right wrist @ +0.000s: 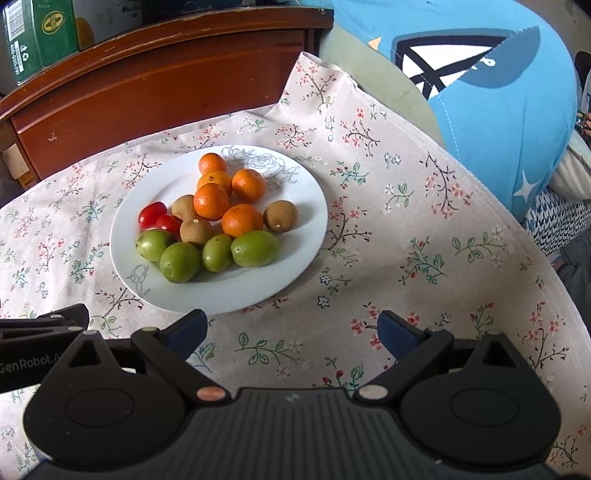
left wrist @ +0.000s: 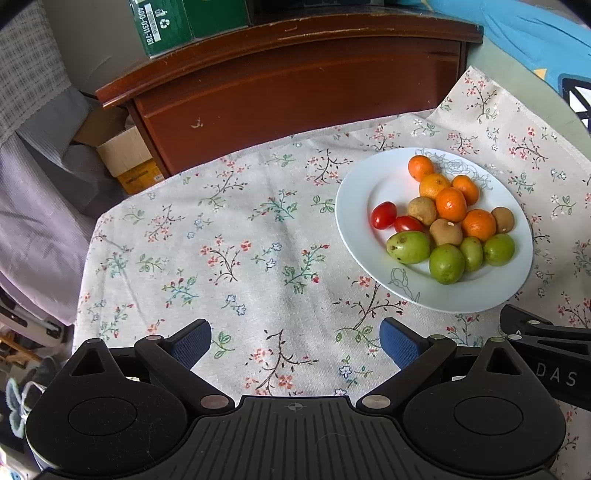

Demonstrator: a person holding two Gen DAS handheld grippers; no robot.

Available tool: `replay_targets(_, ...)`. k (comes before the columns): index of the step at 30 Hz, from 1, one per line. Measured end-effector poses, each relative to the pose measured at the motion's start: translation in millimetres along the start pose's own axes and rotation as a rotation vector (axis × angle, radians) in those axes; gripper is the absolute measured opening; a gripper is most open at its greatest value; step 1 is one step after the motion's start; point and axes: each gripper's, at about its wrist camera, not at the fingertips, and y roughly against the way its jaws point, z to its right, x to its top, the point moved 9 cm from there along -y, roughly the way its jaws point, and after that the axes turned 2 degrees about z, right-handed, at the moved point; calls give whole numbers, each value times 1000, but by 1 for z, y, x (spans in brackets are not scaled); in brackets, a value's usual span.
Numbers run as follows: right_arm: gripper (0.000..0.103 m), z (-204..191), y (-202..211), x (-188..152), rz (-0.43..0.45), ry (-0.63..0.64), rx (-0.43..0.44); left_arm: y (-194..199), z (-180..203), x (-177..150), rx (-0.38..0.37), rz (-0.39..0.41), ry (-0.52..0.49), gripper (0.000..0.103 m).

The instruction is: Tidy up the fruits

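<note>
White round plate [right wrist: 295, 258] piled with orange, green, brown and red fruits; left gripper [left wrist: 295, 341] and right gripper [right wrist: 291, 332] both wide open, empty.

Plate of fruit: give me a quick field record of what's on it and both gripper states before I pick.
plate: white, on floral tablecloth
oranges: five, far side
brown fruits: three, middle
green fruits: four, near edge
cherry tomatoes: two, left side
left gripper: open, empty, over cloth
right gripper: open, empty, just short of plate

The green box [left wrist: 162, 26] and blue cushion [right wrist: 498, 92] are cropped by frame edges.
</note>
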Motion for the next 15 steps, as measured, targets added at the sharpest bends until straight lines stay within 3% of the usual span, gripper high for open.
replay_targets(15, 98, 3, 27, 4, 36, -16, 37, 32, -5, -2, -3, 47, -7, 99)
